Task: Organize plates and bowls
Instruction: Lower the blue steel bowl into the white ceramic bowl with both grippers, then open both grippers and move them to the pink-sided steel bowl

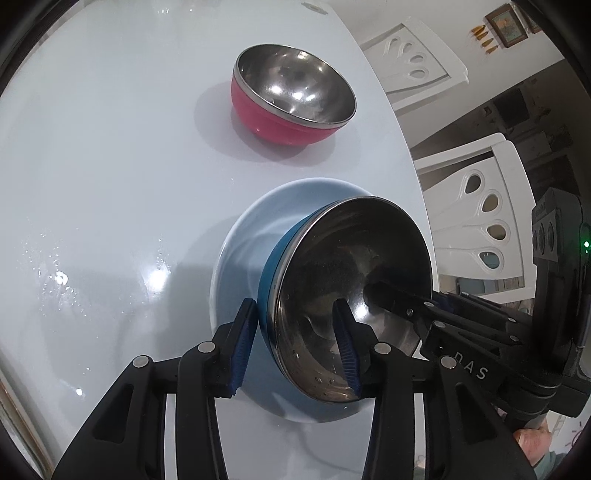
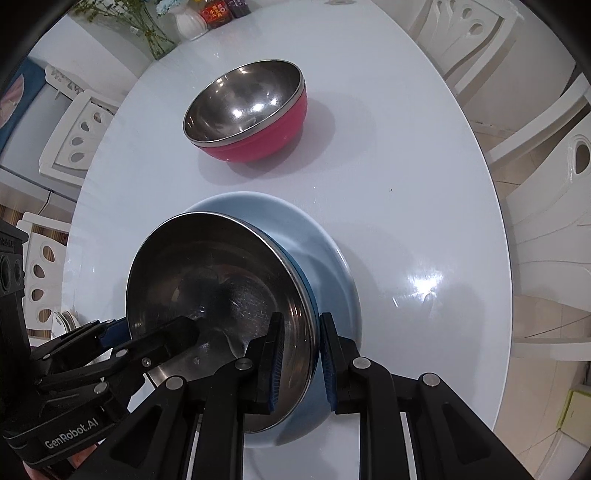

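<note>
A blue bowl with a steel inside (image 1: 351, 280) (image 2: 214, 288) sits on a light blue plate (image 1: 251, 229) (image 2: 325, 251) on the white table. My left gripper (image 1: 295, 343) has one finger outside and one inside the bowl's left rim, closed on it. My right gripper (image 2: 301, 354) grips the bowl's right rim the same way; it also shows in the left wrist view (image 1: 406, 306). The left gripper shows in the right wrist view (image 2: 162, 343). A pink bowl with a steel inside (image 1: 291, 92) (image 2: 247, 110) stands farther back on the table.
The white oval table (image 1: 110, 147) (image 2: 406, 184) has white chairs (image 1: 476, 221) (image 2: 546, 166) around it. A vase and jars (image 2: 207, 14) stand at the far end.
</note>
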{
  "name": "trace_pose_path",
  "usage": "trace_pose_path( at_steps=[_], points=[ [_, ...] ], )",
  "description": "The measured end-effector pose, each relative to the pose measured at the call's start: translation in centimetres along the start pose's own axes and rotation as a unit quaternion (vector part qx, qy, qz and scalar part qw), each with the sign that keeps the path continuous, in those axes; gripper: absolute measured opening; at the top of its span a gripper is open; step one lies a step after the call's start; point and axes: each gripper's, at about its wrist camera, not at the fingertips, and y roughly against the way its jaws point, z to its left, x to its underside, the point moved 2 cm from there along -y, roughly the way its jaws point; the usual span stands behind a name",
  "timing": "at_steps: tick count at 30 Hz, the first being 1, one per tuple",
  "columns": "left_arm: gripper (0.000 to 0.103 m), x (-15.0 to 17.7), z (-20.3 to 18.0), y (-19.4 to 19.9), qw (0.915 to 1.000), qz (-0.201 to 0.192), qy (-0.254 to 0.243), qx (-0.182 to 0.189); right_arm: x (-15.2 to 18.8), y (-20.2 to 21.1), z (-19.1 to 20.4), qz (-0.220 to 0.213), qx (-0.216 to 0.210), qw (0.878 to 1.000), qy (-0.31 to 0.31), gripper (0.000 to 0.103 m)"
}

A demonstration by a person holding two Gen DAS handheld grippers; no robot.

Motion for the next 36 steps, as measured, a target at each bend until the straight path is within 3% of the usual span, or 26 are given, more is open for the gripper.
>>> trace_pose_path(
  at_steps=[2,14,29,36],
  points=[
    [0.044,0.0,-0.1,0.0,1.0,0.006,-0.002,0.005,-0.1,0.0,-0.1,0.002,0.001,1.0,0.002,0.018],
    [0.046,0.0,0.1,0.5,0.9996,0.025,-0.013,-0.001,-0.1,-0.9,0.2,0.029,0.01,1.0,0.004,0.018],
    [0.046,0.0,0.6,1.4,0.9998,0.009,-0.01,0.013,-0.5,0.5,0.3,0.015,-0.006,1.0,-0.006,0.018],
    [0.046,-0.6,1.0,3.4,0.9996,-0.024,-0.011,0.007,-1.0,2.8,-0.6,-0.01,-0.026,0.999,-0.021,0.024]
  ],
)
